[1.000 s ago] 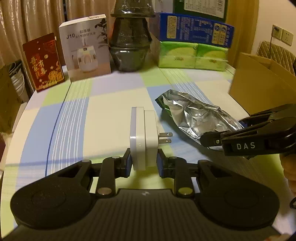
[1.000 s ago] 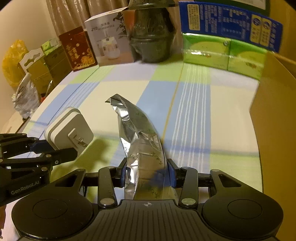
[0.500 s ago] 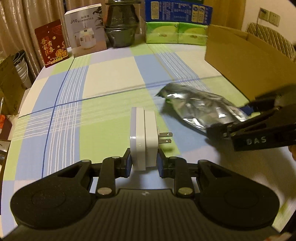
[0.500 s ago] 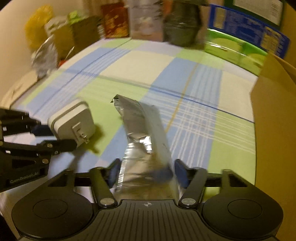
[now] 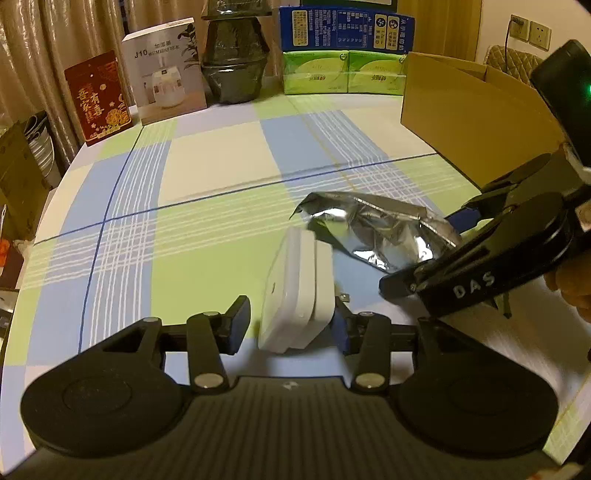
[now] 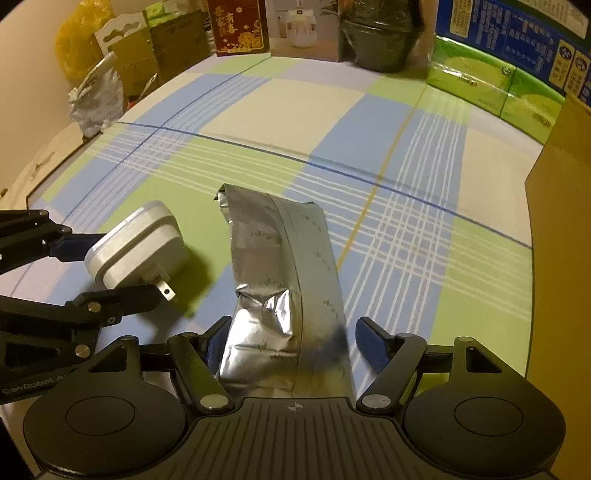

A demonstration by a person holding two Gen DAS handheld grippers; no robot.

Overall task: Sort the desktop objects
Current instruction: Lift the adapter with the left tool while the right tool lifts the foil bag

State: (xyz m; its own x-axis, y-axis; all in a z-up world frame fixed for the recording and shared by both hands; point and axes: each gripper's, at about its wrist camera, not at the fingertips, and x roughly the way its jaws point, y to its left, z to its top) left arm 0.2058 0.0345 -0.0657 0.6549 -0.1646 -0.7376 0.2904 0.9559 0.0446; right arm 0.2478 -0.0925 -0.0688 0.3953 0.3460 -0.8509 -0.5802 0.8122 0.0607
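Observation:
A white plug adapter (image 5: 299, 291) sits tilted between the fingers of my left gripper (image 5: 290, 323), which is open; the left pad stands apart from it and the adapter leans against the right pad. It also shows in the right wrist view (image 6: 136, 247), metal prongs pointing right. A crumpled silver foil bag (image 6: 280, 291) lies on the checked tablecloth between the spread fingers of my right gripper (image 6: 291, 339), which is open. The bag shows in the left wrist view (image 5: 380, 232) just right of the adapter, with the right gripper (image 5: 454, 273) at its near end.
A brown cardboard box (image 5: 469, 110) stands at the right. Along the table's back stand a red packet (image 5: 98, 99), a white humidifier box (image 5: 166, 70), a dark pot (image 5: 232, 66), green tissue packs (image 5: 343, 72) and a blue box (image 5: 343, 31). Bags and boxes (image 6: 107, 66) crowd the left.
Both grippers have opened. The left has let go of the adapter, which now tilts. The right has let go of the foil bag. Both pulled back toward the table's near side.

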